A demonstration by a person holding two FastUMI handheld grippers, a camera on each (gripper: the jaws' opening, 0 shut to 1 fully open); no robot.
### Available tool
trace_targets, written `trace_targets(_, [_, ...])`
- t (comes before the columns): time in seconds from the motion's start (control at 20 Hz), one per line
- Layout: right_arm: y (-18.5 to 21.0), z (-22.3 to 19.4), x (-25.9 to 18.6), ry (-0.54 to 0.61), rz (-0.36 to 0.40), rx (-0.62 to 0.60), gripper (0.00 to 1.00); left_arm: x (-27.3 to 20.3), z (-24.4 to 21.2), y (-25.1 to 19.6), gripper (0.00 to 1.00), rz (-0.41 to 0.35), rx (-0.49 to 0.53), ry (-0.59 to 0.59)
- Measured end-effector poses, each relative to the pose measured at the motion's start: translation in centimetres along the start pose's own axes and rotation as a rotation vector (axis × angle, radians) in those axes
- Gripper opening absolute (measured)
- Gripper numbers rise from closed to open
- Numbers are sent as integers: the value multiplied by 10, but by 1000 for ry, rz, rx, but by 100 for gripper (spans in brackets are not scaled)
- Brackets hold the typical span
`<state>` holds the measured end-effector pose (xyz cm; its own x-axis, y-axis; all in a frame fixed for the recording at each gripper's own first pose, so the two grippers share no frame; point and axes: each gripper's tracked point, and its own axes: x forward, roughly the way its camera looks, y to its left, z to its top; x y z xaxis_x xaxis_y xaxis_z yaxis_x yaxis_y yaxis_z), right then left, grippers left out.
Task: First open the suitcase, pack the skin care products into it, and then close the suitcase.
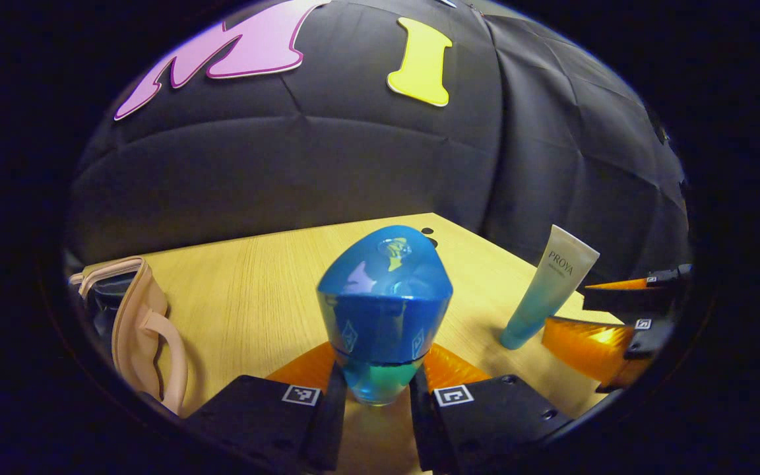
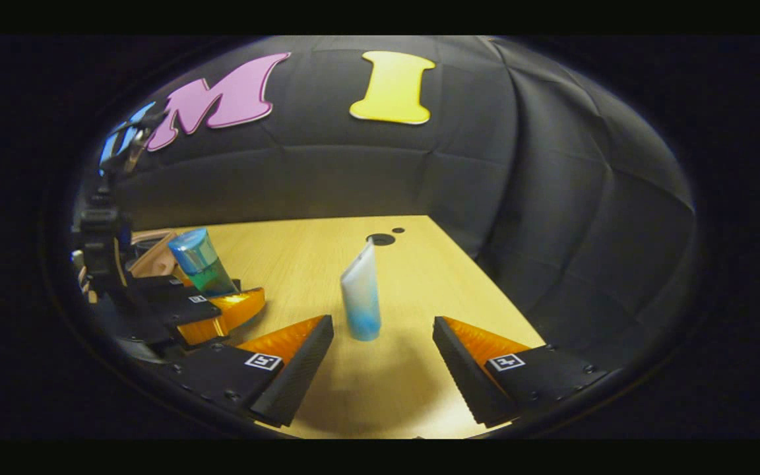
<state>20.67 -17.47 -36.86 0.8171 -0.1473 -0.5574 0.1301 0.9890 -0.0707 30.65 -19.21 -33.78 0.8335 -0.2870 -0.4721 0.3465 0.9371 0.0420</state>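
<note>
Blue bottle (image 1: 384,310) between hand-held gripper (image 1: 377,396) fingers

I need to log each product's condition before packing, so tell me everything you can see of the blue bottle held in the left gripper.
The blue bottle looks like glossy plastic or glass: a wide, rounded blue cap above a clear body with greenish liquid showing at the base. It is roughly upright, cap up, pinched low down between both fingers of the left gripper. In the right gripper view it appears lifted off the wooden table, leaning slightly.

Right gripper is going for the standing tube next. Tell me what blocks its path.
Nothing visible: the white-to-blue plastic tube stands upright on bare wooden table, ahead of the open right gripper.
</note>
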Motion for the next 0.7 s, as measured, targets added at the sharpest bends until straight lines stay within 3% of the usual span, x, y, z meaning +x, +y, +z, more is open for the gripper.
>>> trace_targets(0.1, [6,-2,15,1,-15,-8,97,-4,-3,2,44,-3,1,0])
trace_targets(0.25, [7,-7,38,11,-50,-3,98,-11,-6,4,48,-2,4,0])
trace_targets(0.3, [3,-7,44,11,-72,8,94,-14,-8,5,48,0,2,1])
trace_targets(0.35, [-1,-6,47,8,-90,19,84,-16,-9,7,48,5,-3,-1])
trace_targets(0.4, [1,-1,50,-12,-89,41,62,-18,-10,9,48,9,-8,-2])
trace_targets(0.5, [3,2,55,-25,-76,42,41,-23,-12,13,48,23,-16,-2])
trace_targets(0.7, [18,0,49,-13,-9,73,38,-34,-18,18,48,32,-21,4])
